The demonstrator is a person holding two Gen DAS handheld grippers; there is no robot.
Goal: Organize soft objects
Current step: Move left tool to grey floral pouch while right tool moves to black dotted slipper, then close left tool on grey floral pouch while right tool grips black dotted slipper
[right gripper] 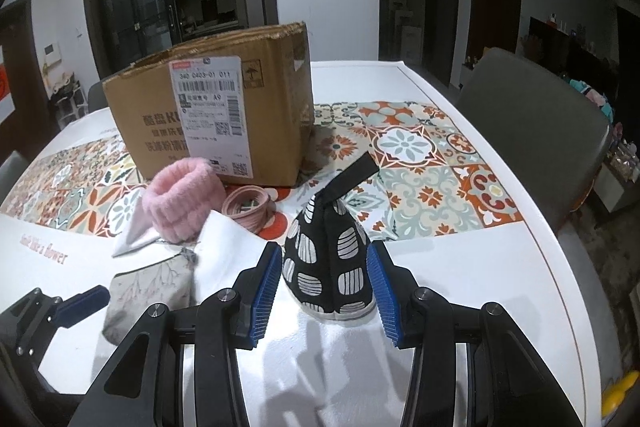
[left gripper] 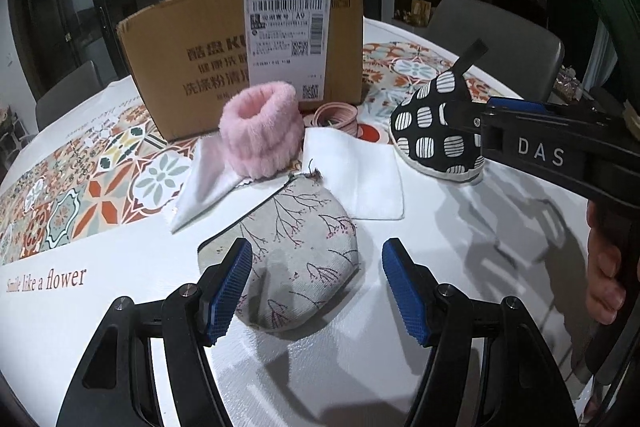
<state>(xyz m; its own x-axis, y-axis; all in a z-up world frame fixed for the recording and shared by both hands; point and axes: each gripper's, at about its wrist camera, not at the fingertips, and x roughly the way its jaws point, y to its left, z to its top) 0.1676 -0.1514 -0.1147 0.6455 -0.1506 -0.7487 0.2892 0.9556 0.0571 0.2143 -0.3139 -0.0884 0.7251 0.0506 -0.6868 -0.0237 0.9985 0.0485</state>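
Note:
My left gripper (left gripper: 316, 287) is open, its blue pads either side of a grey floral pouch (left gripper: 296, 251) lying on the table. My right gripper (right gripper: 326, 295) is open around a black-and-white patterned mitt (right gripper: 328, 259) with a black loop, standing on the table; the mitt also shows in the left wrist view (left gripper: 436, 131). A pink fluffy band (left gripper: 260, 131) sits on white cloths (left gripper: 360, 171) behind the pouch. A pink coiled belt (left gripper: 338, 115) lies by the cardboard box (left gripper: 224, 55).
The table (right gripper: 460, 267) has a white cover with a patterned tile strip. The open cardboard box (right gripper: 208, 107) stands at the back. Grey chairs (right gripper: 536, 131) stand at the right edge. The right gripper's body (left gripper: 560, 155) crosses the left wrist view.

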